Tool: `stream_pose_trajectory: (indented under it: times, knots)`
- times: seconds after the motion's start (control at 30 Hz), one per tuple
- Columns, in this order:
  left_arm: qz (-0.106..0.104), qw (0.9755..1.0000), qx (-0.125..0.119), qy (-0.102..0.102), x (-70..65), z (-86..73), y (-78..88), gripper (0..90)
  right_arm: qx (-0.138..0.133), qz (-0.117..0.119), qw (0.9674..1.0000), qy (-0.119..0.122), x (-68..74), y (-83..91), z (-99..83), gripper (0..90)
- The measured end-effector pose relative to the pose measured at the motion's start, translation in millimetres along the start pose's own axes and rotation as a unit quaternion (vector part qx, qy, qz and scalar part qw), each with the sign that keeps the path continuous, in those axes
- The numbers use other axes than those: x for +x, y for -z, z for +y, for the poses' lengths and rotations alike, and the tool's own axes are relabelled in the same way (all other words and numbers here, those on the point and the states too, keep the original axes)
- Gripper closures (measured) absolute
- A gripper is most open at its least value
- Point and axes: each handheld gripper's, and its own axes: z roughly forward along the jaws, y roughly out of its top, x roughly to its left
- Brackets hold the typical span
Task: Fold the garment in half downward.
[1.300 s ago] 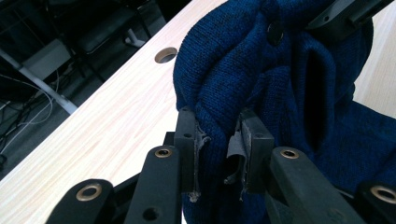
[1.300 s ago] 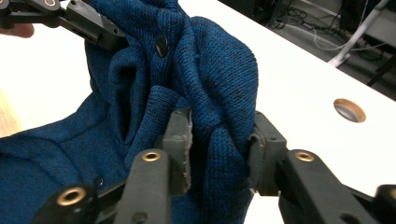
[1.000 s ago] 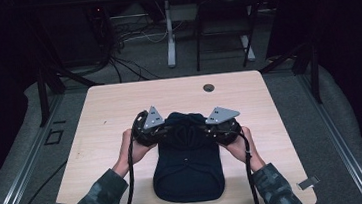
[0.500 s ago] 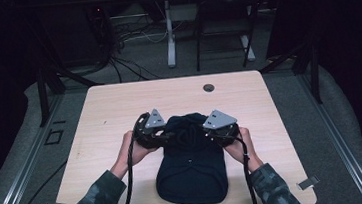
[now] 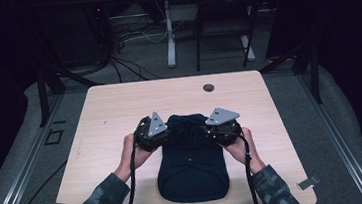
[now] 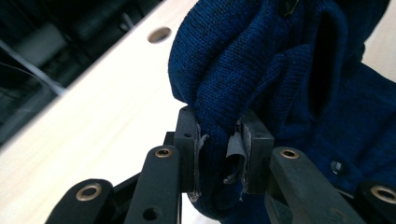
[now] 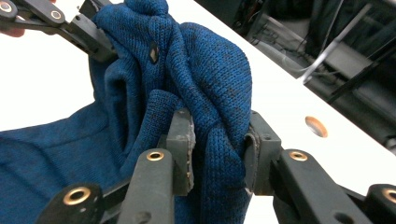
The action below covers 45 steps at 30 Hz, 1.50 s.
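A dark blue knitted garment (image 5: 191, 164) lies on the light wooden table (image 5: 109, 109), folded into a compact bundle toward the person's side. My left gripper (image 5: 164, 133) is shut on a fold at its far left edge; up close the knit (image 6: 219, 112) is pinched between both jaws. My right gripper (image 5: 211, 130) is shut on a thicker bunch at the far right edge, and that bunch of knit (image 7: 217, 116) fills the gap between its jaws. In the right gripper view the left gripper (image 7: 100, 39) holds the fabric's other side. Small dark buttons (image 7: 153, 52) show on the knit.
A round cable hole (image 5: 209, 87) sits near the table's far edge. Bare wood surrounds the garment on the left, right and far sides. Beyond the table stand dark frame legs (image 5: 169, 38) and cables on a grey floor.
Both grippers have drawn the garment's far edge toward the person, so the bundle is shorter and its top is bunched higher. Each jaw pair stays closed on the knit.
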Motion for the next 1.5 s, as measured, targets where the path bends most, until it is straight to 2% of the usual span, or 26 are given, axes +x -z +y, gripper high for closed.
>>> stream_pose_trajectory:
  times: [0.07,0.17,0.4,0.47,0.57,0.73,0.8,0.87,0.97,1.03,1.1,1.17,1.27,1.33,1.4,1.5]
  knots:
    - [0.007,0.9999,0.000,-0.007,-2.3,0.0,0.2,73.8,0.014,0.008,0.9998,-0.012,0.3,-0.2,-0.5,64.3]
    - [0.013,0.9998,-0.004,-0.012,-4.4,-0.4,1.1,73.8,0.016,0.019,0.9994,-0.022,1.5,1.1,-3.6,66.0]
    - [0.033,0.9985,0.003,-0.044,-14.3,-2.7,4.1,73.4,0.012,0.026,0.9993,-0.023,9.3,5.2,-11.4,67.5]
    - [0.039,0.9977,0.007,-0.055,-17.6,-5.1,5.5,73.4,0.017,0.027,0.9994,-0.016,13.6,6.3,-12.5,67.4]
    - [0.046,0.9971,0.006,-0.060,-22.2,-9.1,7.0,73.2,0.018,0.030,0.9993,-0.011,19.5,7.8,-14.4,67.4]
    - [0.063,0.9949,0.009,-0.079,-26.6,-11.5,7.2,73.2,0.016,0.019,0.9997,0.005,26.4,8.5,-17.2,68.1]
    - [0.061,0.9954,0.009,-0.073,-24.1,-9.9,6.2,73.2,0.010,0.011,0.9999,0.008,25.3,7.7,-16.4,69.0]
    - [0.048,0.9972,0.005,-0.057,-19.9,-8.4,6.4,73.2,0.002,0.002,1.0000,0.008,23.5,7.1,-15.7,69.8]
    - [0.002,0.9999,0.005,-0.013,-11.8,-9.6,5.6,71.7,-0.006,-0.004,0.9999,0.011,21.5,8.1,-15.7,70.6]
    - [-0.028,0.9994,0.007,0.017,-7.3,-11.6,4.2,66.7,-0.012,-0.005,0.9998,0.013,21.4,8.1,-16.7,71.0]
    - [-0.055,0.9973,0.008,0.049,-3.5,-14.3,2.5,58.6,-0.015,-0.007,0.9997,0.017,21.9,7.6,-18.1,71.3]
    - [-0.076,0.9946,0.011,0.069,-1.2,-16.5,0.5,50.6,-0.014,-0.007,0.9996,0.021,22.7,6.4,-18.9,71.4]
    - [-0.091,0.9923,0.021,0.081,-0.6,-19.3,-5.2,42.8,-0.018,-0.008,0.9994,0.027,23.4,5.4,-18.9,71.5]
    - [-0.095,0.9918,0.024,0.083,-0.7,-20.7,-9.1,41.2,-0.020,-0.008,0.9993,0.031,24.1,5.4,-18.6,71.6]
    - [-0.097,0.9919,0.029,0.076,-1.2,-20.9,-11.9,44.5,-0.021,-0.009,0.9990,0.038,25.0,5.7,-18.5,71.5]
    - [-0.096,0.9927,0.038,0.063,-3.6,-19.8,-15.8,56.1,-0.026,-0.015,0.9988,0.038,25.2,6.0,-18.1,71.5]
